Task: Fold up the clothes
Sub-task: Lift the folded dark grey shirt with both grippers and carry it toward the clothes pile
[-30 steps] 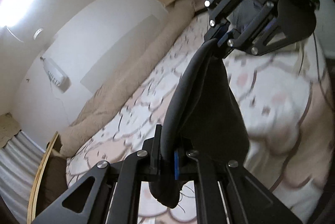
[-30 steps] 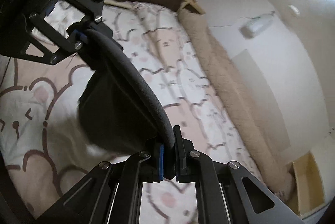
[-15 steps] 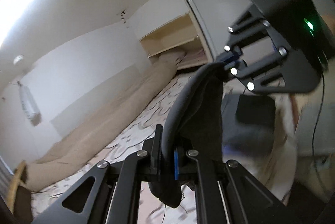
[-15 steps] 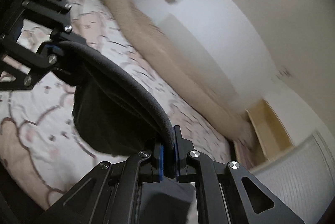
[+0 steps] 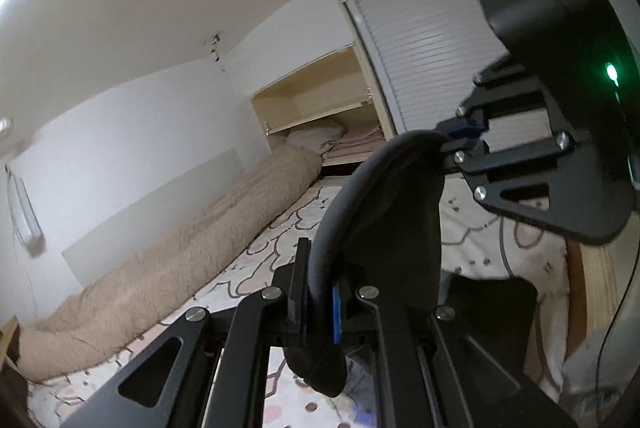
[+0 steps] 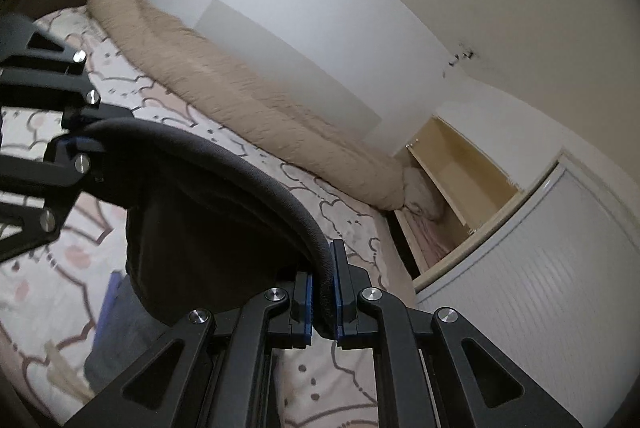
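Observation:
A dark garment (image 5: pixel 392 228) hangs in the air between my two grippers, its thick rolled edge stretched from one to the other. My left gripper (image 5: pixel 320 302) is shut on one end of that edge. My right gripper (image 6: pixel 323 302) is shut on the other end. In the left wrist view the right gripper (image 5: pixel 460 140) is up and to the right. In the right wrist view the garment (image 6: pixel 192 212) sags down and the left gripper (image 6: pixel 80 144) is at the far left. Both are raised above the bed (image 6: pixel 352 372).
A rolled beige blanket (image 5: pixel 180 264) lies along the white wall. An open wooden cupboard (image 5: pixel 320 100) with folded bedding and a white slatted door (image 5: pixel 432 52) stand at the bed's end. Folded dark clothes (image 5: pixel 488 300) lie on the patterned sheet below.
Both grippers have swung and tilted upward with the garment held between them. The views now take in the wall, cupboard and ceiling rather than the bed surface.

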The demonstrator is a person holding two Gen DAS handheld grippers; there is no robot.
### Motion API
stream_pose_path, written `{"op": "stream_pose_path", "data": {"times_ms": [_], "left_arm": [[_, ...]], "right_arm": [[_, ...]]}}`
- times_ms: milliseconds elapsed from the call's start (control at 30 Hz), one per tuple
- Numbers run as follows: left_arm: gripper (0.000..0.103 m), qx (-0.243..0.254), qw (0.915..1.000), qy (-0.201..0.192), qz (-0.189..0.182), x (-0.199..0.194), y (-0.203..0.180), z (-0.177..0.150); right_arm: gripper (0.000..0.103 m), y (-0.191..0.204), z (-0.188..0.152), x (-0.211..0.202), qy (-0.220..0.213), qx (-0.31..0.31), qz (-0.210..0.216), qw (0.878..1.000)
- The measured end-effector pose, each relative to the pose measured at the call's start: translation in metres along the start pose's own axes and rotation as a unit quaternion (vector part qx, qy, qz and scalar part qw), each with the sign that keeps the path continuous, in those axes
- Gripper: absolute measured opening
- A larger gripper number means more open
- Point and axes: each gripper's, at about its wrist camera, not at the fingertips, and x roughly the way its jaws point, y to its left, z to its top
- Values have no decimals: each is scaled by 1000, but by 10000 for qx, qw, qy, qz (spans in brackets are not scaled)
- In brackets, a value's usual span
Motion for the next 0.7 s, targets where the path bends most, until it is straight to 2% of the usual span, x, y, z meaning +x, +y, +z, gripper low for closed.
{"op": "stream_pose_path", "data": {"times_ms": [167,267,367,533,700], "left_arm": [[9,8,9995,20,325,33,18,5],[9,0,9989,253,405,59,17,-2],[9,-92,9978,499,430,83,12,-14],[9,-217,9970,606,418,99,10,-17],[9,-284,9976,508,385,85,7,-20]], "right_arm": [[8,-4,4,37,-171,171,94,9997],[8,2,4,63,-179,210,139,9995],[8,15,-1,89,-13,213,203,9996],[8,30,-3,121,166,297,278,9990],[8,35,-2,121,81,266,296,9992]]}}
